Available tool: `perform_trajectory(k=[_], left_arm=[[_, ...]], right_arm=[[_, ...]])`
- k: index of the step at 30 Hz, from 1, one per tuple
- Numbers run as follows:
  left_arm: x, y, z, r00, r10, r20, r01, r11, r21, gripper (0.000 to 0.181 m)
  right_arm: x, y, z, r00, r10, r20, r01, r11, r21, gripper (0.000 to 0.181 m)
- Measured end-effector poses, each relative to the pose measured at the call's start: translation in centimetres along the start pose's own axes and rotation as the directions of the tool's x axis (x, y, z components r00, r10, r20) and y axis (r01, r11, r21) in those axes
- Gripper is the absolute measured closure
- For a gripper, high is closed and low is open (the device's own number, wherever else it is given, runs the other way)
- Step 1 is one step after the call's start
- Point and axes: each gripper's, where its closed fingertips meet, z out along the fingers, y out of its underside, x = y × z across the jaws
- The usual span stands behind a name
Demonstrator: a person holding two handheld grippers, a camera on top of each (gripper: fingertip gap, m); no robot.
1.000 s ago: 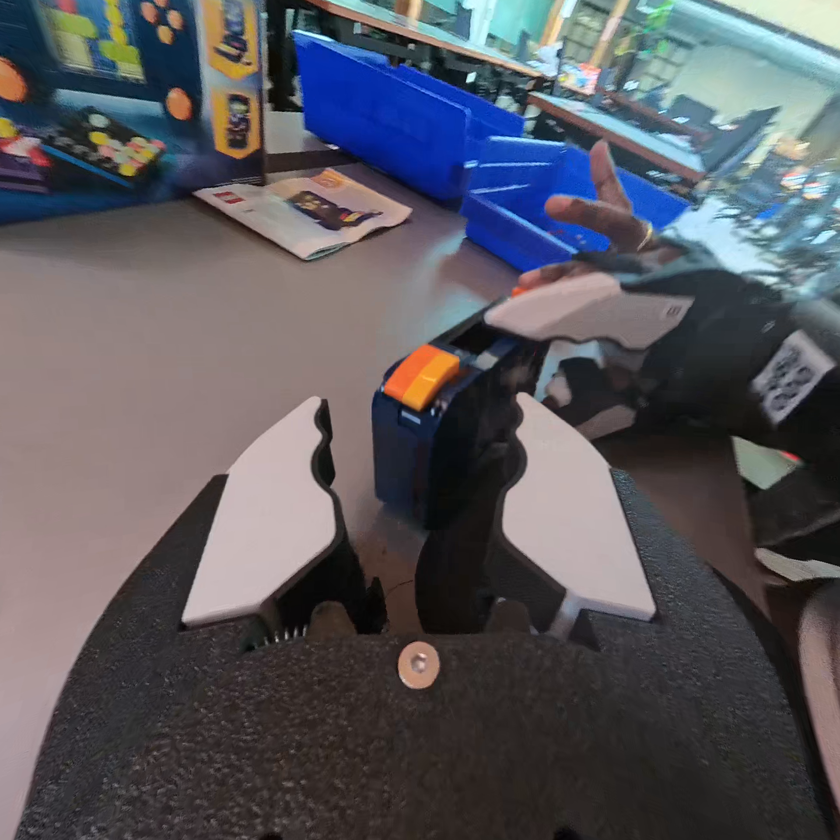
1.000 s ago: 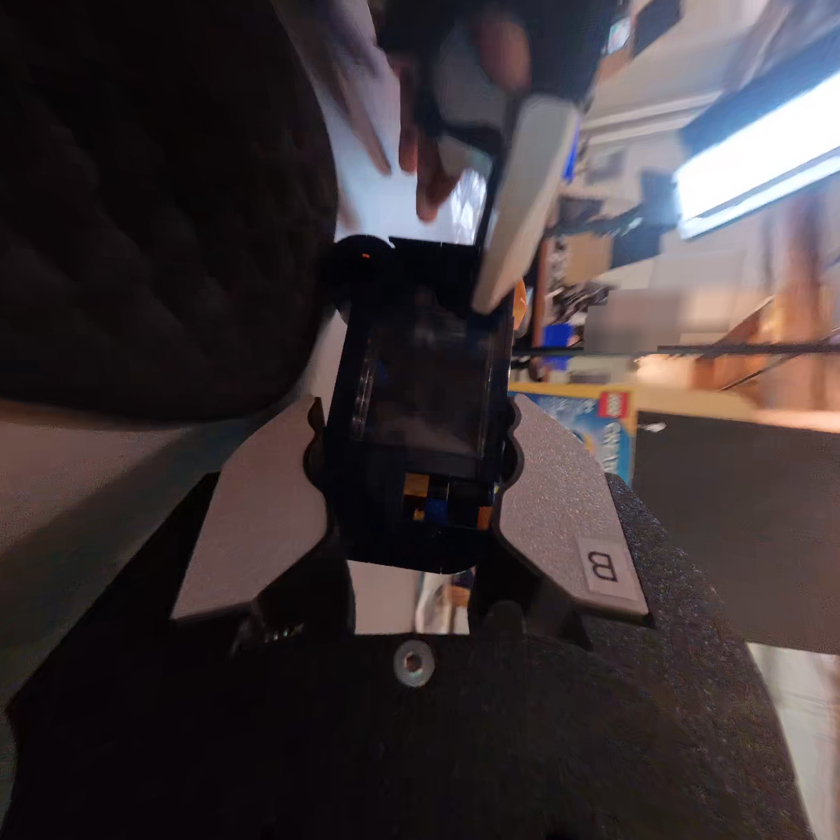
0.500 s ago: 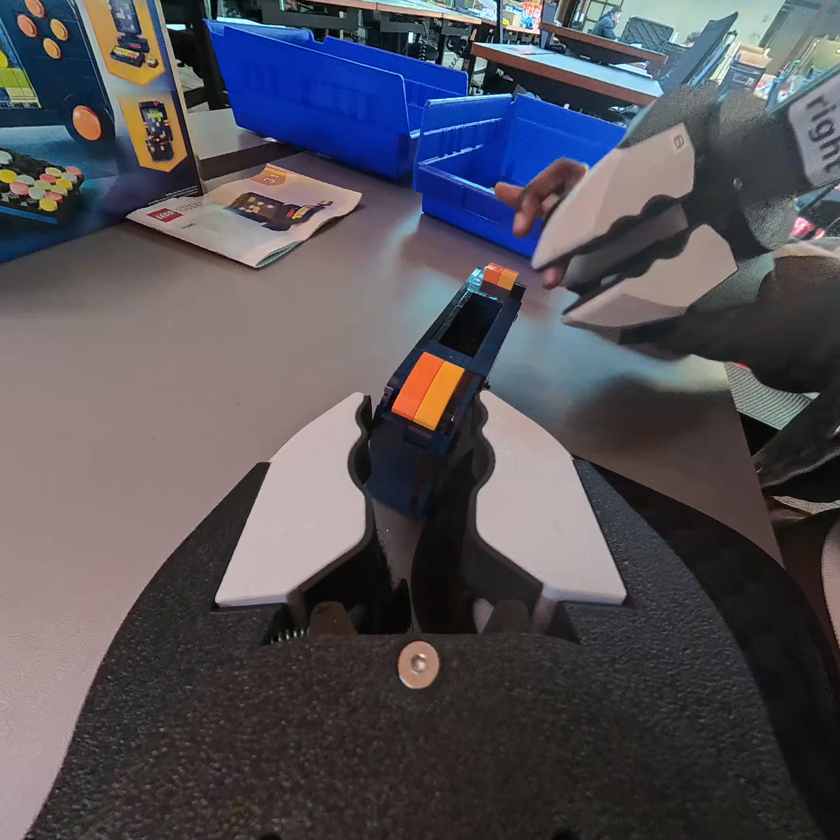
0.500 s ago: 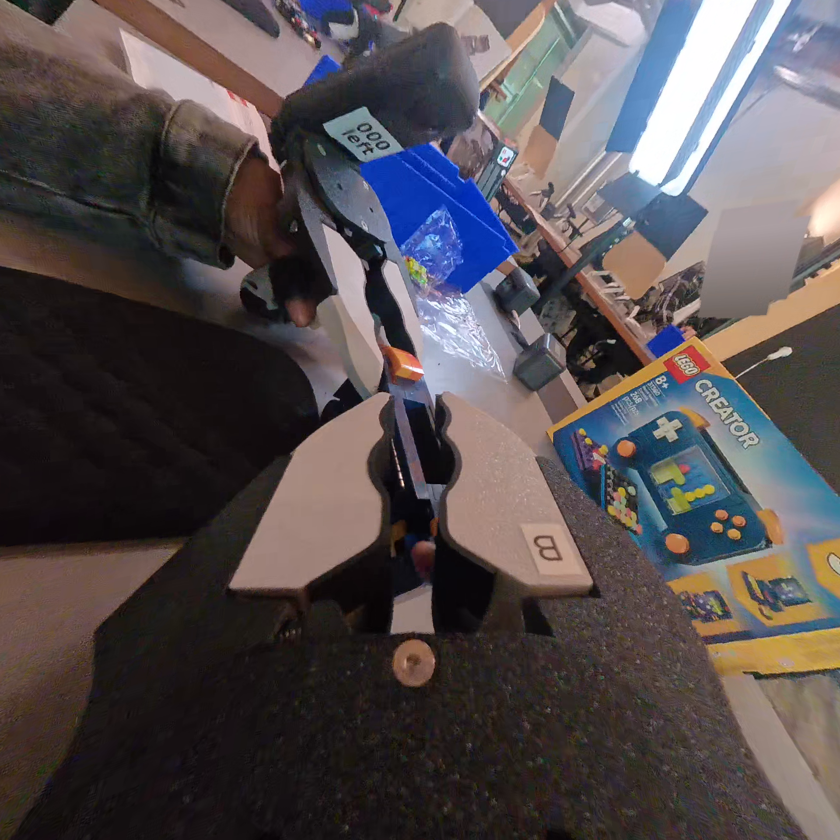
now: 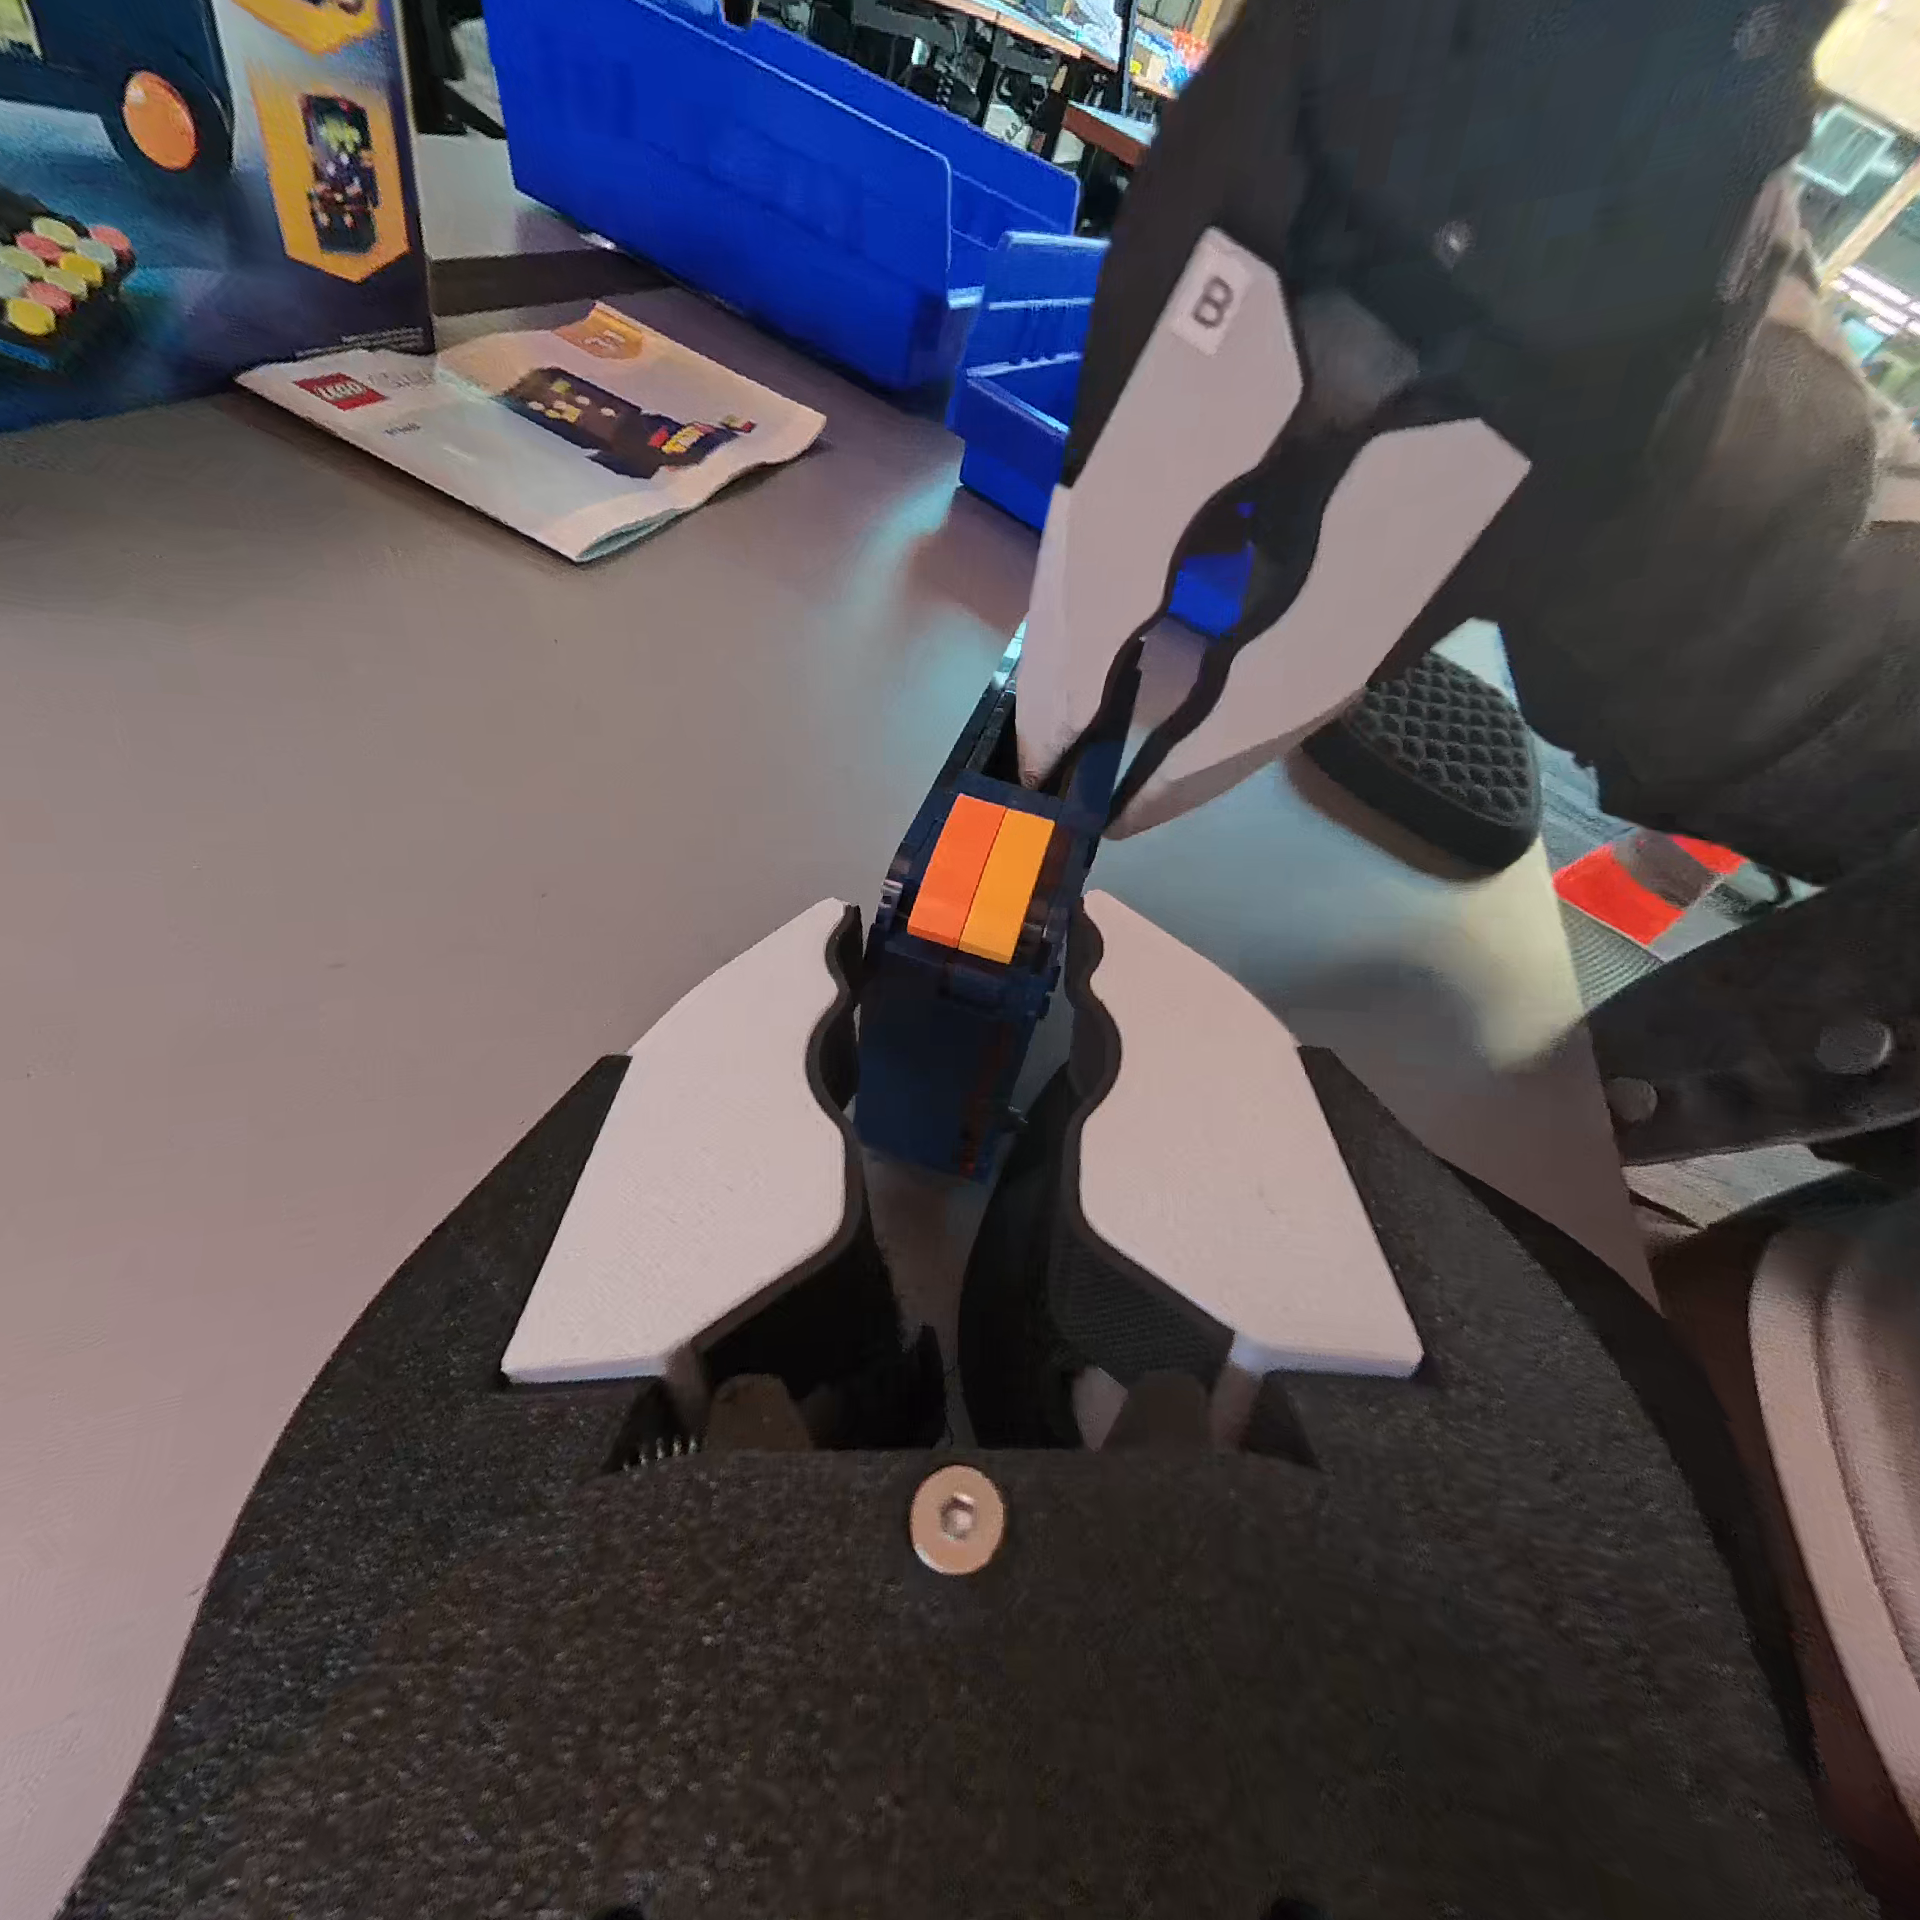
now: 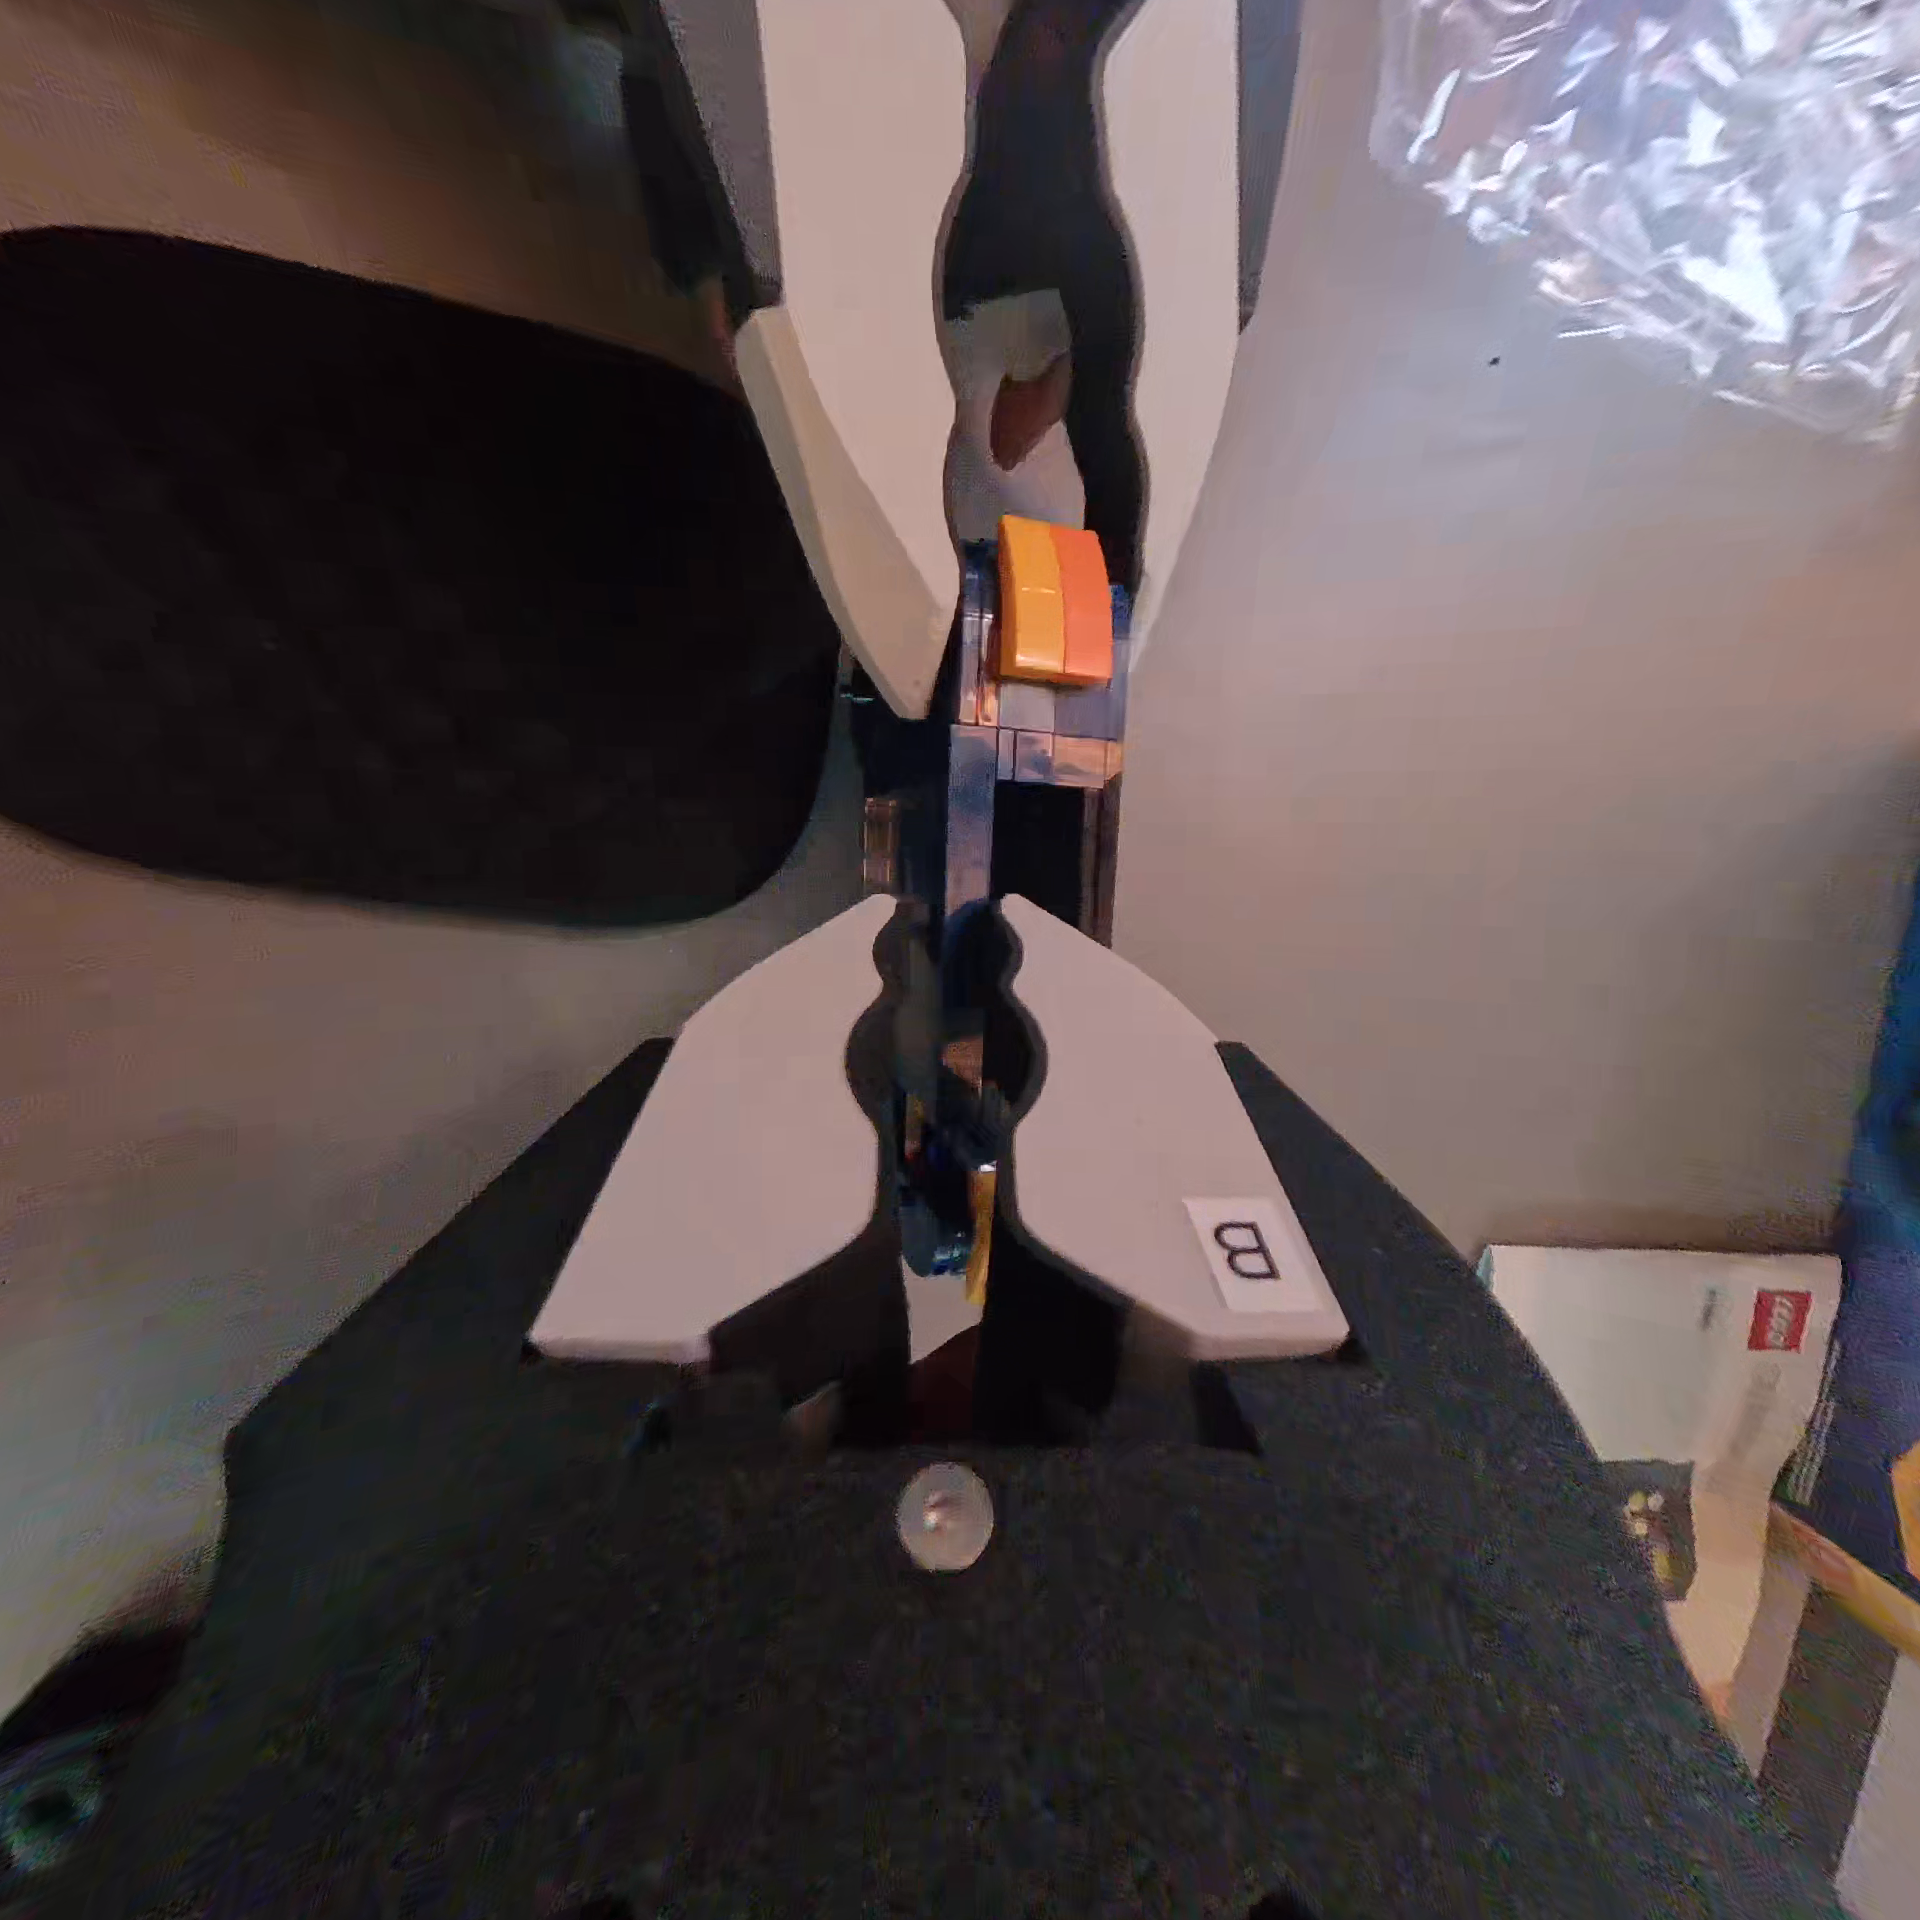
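Observation:
A dark blue brick model [image 5: 956, 1060] with two orange tiles on top is held above the grey table [image 5: 416, 831]. My left gripper [image 5: 966, 914] is shut on its near end. My right gripper [image 5: 1075, 800] comes down from the upper right, with its fingertips on the model's far end. In the right wrist view my right gripper [image 6: 948, 904] is shut on a thin dark blue side wall of the model [image 6: 1060, 748]. The left gripper [image 6: 1029, 644] clamps the orange-tiled end opposite. The model's underside is hidden.
A game-themed box [image 5: 208, 187] and an instruction booklet [image 5: 540, 426] lie at the back left, with blue bins [image 5: 748, 177] behind. A black textured pad [image 5: 1423, 769] lies at right. In the right wrist view, a crinkled plastic bag [image 6: 1662, 187] is at the upper right. The tips of one gripper are about 4 cm away from the tips of the other.
My left gripper closed on the model. My right gripper let go of its wide hold, swung away, then came back down and shut on the model's far end.

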Motion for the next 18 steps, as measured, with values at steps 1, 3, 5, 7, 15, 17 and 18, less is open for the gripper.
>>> perform_trajectory(k=[1,3,5,7,15,17,18], left_arm=[[-0.3,0.0,0.0,1.000,-0.014,0.001,0.014,1.000,-0.008,0.145],[-1.3,-0.4,0.0,1.000,-0.015,0.017,0.015,1.000,-0.004,0.143],[-2.1,-0.9,0.0,0.998,0.033,0.055,-0.034,0.999,0.012,0.144],[-2.8,-1.1,0.0,0.994,0.058,0.090,-0.060,0.998,0.016,0.145],[-4.6,-0.9,0.2,0.995,-0.079,0.055,0.079,0.997,0.005,0.145],[-4.6,-0.9,0.2,0.996,-0.071,0.049,0.071,0.997,0.006,0.145],[-4.6,-1.0,0.2,0.997,-0.067,0.046,0.067,0.998,0.009,0.145]], right_arm=[[0.3,0.1,0.0,0.998,-0.009,0.064,0.011,1.000,-0.027,0.168],[1.3,0.1,0.2,0.983,-0.001,0.183,0.009,0.999,-0.045,0.168],[2.2,0.0,0.4,0.960,0.007,0.280,0.005,0.999,-0.045,0.168],[2.9,0.1,0.6,0.930,-0.007,0.366,0.023,0.999,-0.039,0.168],[4.6,0.4,1.6,0.905,-0.084,0.418,0.120,0.991,-0.061,0.162],[4.5,0.4,1.5,0.918,-0.088,0.386,0.122,0.991,-0.063,0.162],[4.5,0.4,1.4,0.924,-0.089,0.371,0.119,0.991,-0.058,0.162]])
